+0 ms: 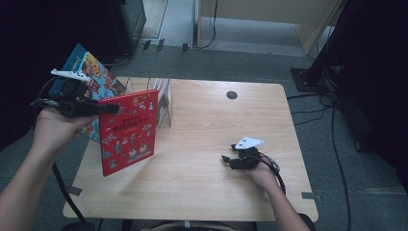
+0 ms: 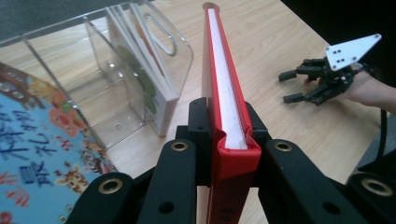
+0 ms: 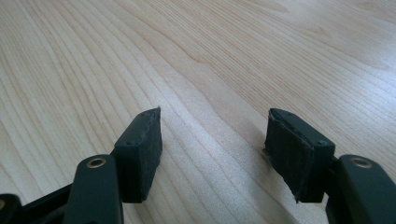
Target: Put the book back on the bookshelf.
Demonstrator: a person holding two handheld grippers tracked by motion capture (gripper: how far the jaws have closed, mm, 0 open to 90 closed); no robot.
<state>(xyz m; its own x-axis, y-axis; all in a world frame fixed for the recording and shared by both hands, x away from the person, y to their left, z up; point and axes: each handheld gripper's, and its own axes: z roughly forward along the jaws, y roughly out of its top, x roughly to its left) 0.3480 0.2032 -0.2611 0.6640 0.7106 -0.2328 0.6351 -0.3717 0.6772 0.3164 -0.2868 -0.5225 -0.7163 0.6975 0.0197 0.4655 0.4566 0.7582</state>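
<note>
A red hardback book [image 1: 129, 130] hangs above the table's left side, its cover facing me. My left gripper [image 1: 113, 109] is shut on it near its top left corner. In the left gripper view, the two pads squeeze the red book [image 2: 224, 93] by its spine end, and the white page edge runs away from me. At the front right of the wooden table [image 1: 202, 183], my right gripper [image 1: 229, 152] hovers low and stands open. Between its fingertips [image 3: 144, 144] I see bare wood. The left gripper view has the right gripper [image 2: 286, 87] farther off.
A clear plastic book stand [image 1: 163, 98] sits at the table's back left, with thin books [image 2: 154, 93] in one slot. A blue picture book [image 1: 94, 67] leans left of it. A black round hole [image 1: 232, 95] marks the table's back. Cables lie on the floor at right.
</note>
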